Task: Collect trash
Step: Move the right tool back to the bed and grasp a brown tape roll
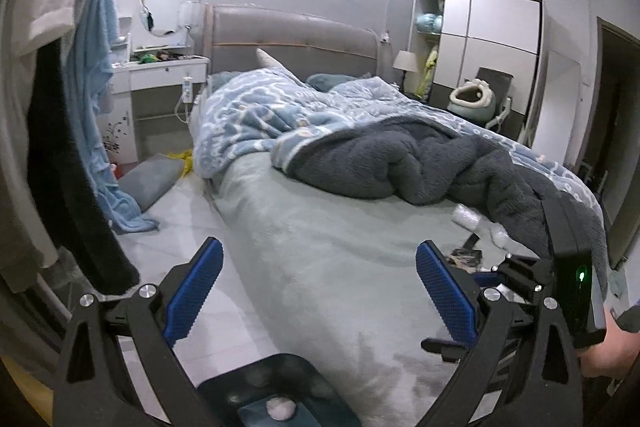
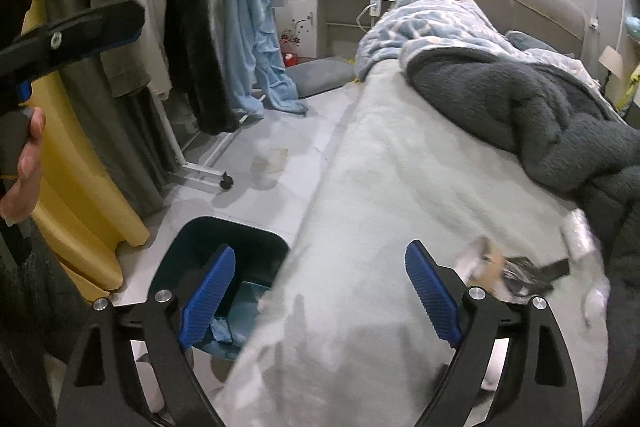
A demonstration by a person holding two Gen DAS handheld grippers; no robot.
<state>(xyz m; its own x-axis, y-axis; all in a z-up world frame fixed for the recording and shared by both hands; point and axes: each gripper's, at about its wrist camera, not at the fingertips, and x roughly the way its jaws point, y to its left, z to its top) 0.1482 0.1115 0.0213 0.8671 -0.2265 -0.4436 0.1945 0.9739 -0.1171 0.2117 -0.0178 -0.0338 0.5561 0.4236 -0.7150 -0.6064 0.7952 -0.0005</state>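
A dark blue trash bin stands on the floor beside the bed, with blue scraps inside; it also shows in the left wrist view holding a pale crumpled ball. Trash lies on the bed near the grey blanket: a bubble-wrap piece, a dark wrapper, and in the right wrist view blurred tan and black wrappers and clear plastic. My left gripper is open and empty over the bed's edge. My right gripper is open and empty, left of the wrappers.
The bed carries a grey blanket and a blue quilt. A clothes rack on wheels with hanging clothes stands left. A grey cushion lies on the floor. A white dresser stands behind.
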